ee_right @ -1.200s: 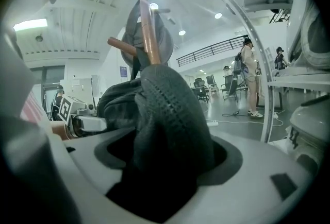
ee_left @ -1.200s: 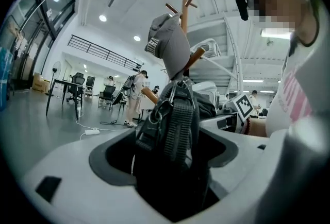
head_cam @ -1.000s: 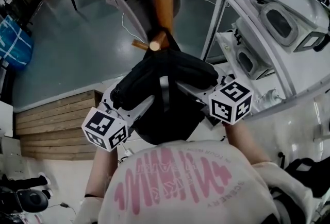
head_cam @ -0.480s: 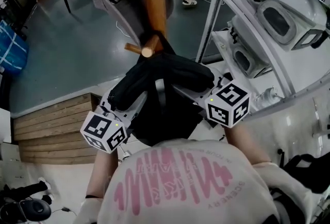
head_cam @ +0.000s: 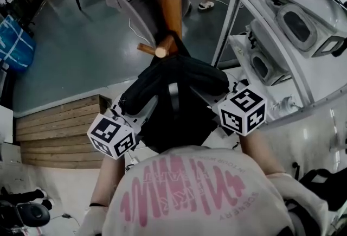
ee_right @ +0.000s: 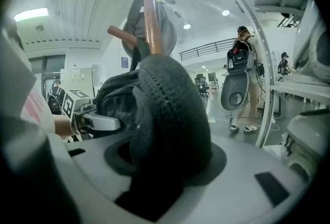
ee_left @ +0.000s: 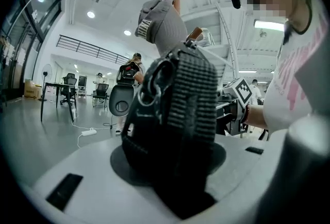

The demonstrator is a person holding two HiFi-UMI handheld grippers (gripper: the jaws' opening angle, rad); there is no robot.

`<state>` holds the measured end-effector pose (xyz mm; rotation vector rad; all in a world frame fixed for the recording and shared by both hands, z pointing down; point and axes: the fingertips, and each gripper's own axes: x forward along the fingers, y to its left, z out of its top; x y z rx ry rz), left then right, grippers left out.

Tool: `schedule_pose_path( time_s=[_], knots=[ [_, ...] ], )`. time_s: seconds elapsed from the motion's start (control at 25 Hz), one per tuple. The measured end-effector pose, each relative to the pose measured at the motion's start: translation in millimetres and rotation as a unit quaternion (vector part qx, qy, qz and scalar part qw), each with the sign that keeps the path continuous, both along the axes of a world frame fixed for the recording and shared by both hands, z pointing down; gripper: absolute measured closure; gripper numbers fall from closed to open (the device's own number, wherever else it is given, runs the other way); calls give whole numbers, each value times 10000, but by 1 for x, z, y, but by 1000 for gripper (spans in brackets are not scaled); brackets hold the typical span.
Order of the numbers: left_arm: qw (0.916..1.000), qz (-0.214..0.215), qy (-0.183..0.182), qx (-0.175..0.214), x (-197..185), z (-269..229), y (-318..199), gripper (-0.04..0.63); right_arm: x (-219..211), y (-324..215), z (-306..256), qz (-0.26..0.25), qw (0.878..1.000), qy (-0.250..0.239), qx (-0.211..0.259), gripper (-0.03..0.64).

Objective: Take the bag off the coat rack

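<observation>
Head view: the black bag (head_cam: pixel 174 100) hangs at the coat rack (head_cam: pixel 168 1) peg, left gripper (head_cam: pixel 142 113) at its 8 o'clock, right gripper (head_cam: pixel 212 98) at 4

Left gripper view: jaws closing on a padded strap (ee_left: pixel 192 115)

Right gripper view: jaws closing on the bag's rounded padding

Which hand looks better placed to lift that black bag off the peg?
Right, marginally. Left gripper and right gripper are both closing around straps of the bag, but the right seems nearer the wooden peg.

You face a black bag (head_cam: pixel 179 75) with ribbed weave and an orange-brown coat rack (head_cam: pixel 169 1); your shirt (head_cam: pixel 190 197) is white, pink-printed.
</observation>
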<state>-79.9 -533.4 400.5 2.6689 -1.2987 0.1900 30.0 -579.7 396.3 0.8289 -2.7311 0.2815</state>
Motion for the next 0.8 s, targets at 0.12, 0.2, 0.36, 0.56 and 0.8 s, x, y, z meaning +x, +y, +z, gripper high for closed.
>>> schedule_pose_path(
  time_s=[0.12,0.2,0.36,0.56,0.8],
  knots=[
    [9999,-64,-72,52,5,0,8,460,2,6,0,27,10000,12,28,437],
    [9998,-147,-108,92,6,-2,11,466,2,9,-1,70,10000,10,53,442],
    [9994,-279,-125,143,8,-6,13,477,5,12,-3,164,9998,-24,71,446],
    [9987,-440,-129,230,6,-13,16,479,5,16,-8,189,9998,-45,73,449],
    [9977,-529,-84,405,1,-30,28,479,-1,29,-24,123,9997,-80,174,454]
  ],
)
